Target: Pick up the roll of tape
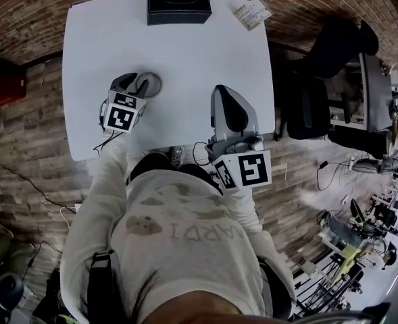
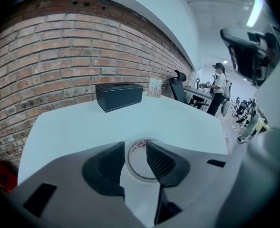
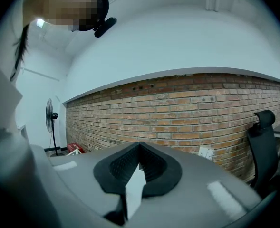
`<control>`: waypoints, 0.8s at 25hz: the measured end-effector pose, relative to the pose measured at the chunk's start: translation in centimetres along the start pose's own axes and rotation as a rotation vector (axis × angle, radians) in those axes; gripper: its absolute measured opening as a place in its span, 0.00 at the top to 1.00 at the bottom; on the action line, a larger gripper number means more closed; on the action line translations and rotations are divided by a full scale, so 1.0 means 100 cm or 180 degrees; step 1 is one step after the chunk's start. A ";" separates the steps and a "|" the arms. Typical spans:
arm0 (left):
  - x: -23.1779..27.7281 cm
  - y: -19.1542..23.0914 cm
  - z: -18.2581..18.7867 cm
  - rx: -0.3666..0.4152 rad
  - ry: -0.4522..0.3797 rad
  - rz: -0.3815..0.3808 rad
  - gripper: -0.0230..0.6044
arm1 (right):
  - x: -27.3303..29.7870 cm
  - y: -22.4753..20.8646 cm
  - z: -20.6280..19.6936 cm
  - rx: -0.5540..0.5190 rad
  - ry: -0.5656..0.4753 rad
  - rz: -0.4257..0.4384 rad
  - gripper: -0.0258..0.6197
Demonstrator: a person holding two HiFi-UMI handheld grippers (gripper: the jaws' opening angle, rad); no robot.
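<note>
Hovering the left gripper [image 2: 135, 151], jaws spread, with the tape [image 2: 142, 178] lying flat between them on the table's [image 1: 185, 46] near left, and holding the empty right gripper [image 3: 140, 148], jaws pressed together, over the near edge.

Bench [image 1: 185, 46] white. Box [image 1: 178, 5] black. Tape roll [image 2: 139, 144] clear-ish w/ red print. Wall [image 2: 59, 56] red-brown brick. Floor [image 1: 36, 133] brown planks. Left gripper [image 1: 143, 81], right gripper [image 1: 226, 92]: blk/wht marker squares.
</note>
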State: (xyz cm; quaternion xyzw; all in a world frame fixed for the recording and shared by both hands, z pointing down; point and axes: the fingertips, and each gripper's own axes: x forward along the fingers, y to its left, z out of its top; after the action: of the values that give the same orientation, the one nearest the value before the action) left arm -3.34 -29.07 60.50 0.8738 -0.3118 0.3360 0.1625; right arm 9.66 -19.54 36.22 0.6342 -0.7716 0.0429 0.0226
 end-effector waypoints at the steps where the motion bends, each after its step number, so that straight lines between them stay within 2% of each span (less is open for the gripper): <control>1: 0.003 0.001 -0.002 0.0008 0.0030 0.0002 0.76 | -0.001 -0.002 0.000 -0.0004 0.0005 -0.0029 0.94; 10: 0.031 0.007 -0.016 0.0018 0.0258 -0.0016 0.76 | -0.004 -0.018 -0.006 -0.0008 0.0063 -0.0218 0.94; 20: 0.046 0.009 -0.027 0.0003 0.0430 0.0004 0.76 | -0.004 -0.028 -0.010 -0.0017 0.0115 -0.0304 0.94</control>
State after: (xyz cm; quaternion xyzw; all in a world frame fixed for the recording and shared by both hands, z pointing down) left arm -2.59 -30.45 65.70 0.8490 -0.3005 0.3945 0.1825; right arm 12.42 -19.61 37.30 0.6694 -0.7400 0.0511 0.0402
